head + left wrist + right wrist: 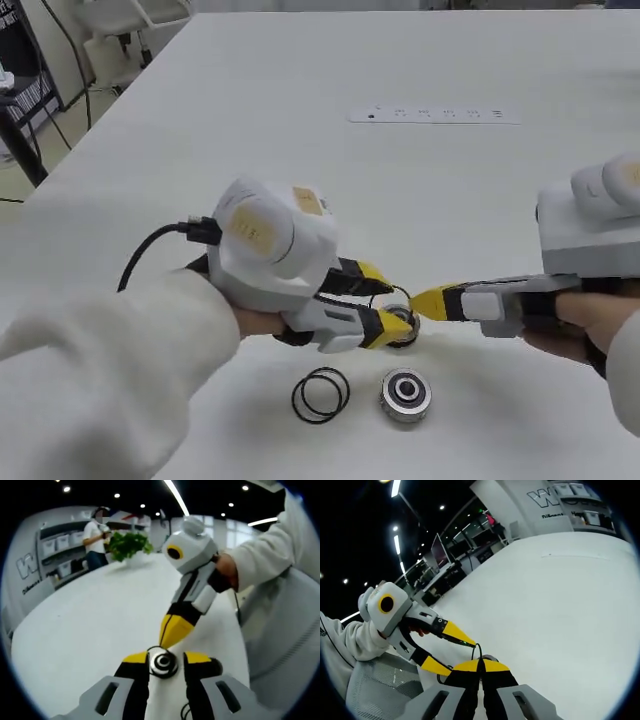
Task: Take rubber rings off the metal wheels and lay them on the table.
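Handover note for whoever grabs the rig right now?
Left claw: appears clamped on a wheel sitting on the table.
Right claw: shut, pinching that wheel's ring, part of it pulled clear.
Done: two loose rings and a bare wheel lie on the table nearer the person.
Left: pull this ring free and lay it down.
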Action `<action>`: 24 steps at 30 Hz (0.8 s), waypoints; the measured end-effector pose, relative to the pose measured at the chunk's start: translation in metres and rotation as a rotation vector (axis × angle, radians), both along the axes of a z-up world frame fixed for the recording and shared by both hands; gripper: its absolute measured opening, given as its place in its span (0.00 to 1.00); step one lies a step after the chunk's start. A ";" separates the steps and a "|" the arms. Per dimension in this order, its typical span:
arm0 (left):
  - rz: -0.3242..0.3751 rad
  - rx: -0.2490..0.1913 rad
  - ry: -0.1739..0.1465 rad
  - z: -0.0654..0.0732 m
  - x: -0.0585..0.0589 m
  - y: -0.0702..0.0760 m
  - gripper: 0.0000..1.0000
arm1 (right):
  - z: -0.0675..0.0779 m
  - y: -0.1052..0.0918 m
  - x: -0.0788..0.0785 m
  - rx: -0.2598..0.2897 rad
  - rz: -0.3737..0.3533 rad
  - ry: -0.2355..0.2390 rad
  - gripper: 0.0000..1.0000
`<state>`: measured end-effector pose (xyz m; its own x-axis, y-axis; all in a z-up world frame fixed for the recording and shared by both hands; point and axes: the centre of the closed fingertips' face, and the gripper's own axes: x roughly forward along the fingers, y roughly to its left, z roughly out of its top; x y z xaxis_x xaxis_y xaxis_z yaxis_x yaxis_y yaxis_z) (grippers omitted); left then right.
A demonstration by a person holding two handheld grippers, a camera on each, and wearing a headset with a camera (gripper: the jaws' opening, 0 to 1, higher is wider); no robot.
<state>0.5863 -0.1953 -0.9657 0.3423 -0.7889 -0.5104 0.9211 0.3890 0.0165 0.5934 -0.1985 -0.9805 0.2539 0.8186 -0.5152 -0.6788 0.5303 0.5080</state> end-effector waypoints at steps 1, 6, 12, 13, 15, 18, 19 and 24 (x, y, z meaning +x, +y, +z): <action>-0.006 -0.006 0.007 0.004 -0.002 0.001 0.28 | 0.001 0.000 0.000 0.002 -0.002 -0.001 0.00; -0.034 0.004 -0.025 0.023 -0.007 0.008 0.38 | 0.007 0.002 0.001 0.016 -0.006 -0.008 0.00; -0.073 -0.017 -0.054 0.052 -0.021 0.018 0.44 | 0.015 0.011 -0.005 0.032 0.019 -0.016 0.00; -0.076 -0.017 -0.058 0.056 -0.024 0.020 0.47 | 0.016 0.012 -0.006 0.035 0.024 -0.017 0.00; -0.081 -0.010 -0.084 0.063 -0.028 0.026 0.52 | 0.020 0.017 -0.009 0.050 0.037 -0.016 0.00; -0.074 -0.008 -0.097 0.073 -0.034 0.036 0.56 | 0.024 0.026 -0.016 0.064 0.064 -0.019 0.00; -0.070 -0.010 -0.101 0.077 -0.037 0.041 0.58 | 0.024 0.028 -0.018 0.063 0.072 -0.018 0.00; -0.048 0.005 -0.118 0.083 -0.053 0.065 0.63 | 0.025 0.039 -0.030 0.068 0.118 -0.012 0.00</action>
<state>0.5330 -0.1299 -0.8829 0.3623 -0.8031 -0.4730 0.9301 0.3445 0.1276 0.5636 -0.1598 -0.9557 0.1594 0.8761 -0.4551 -0.7406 0.4109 0.5317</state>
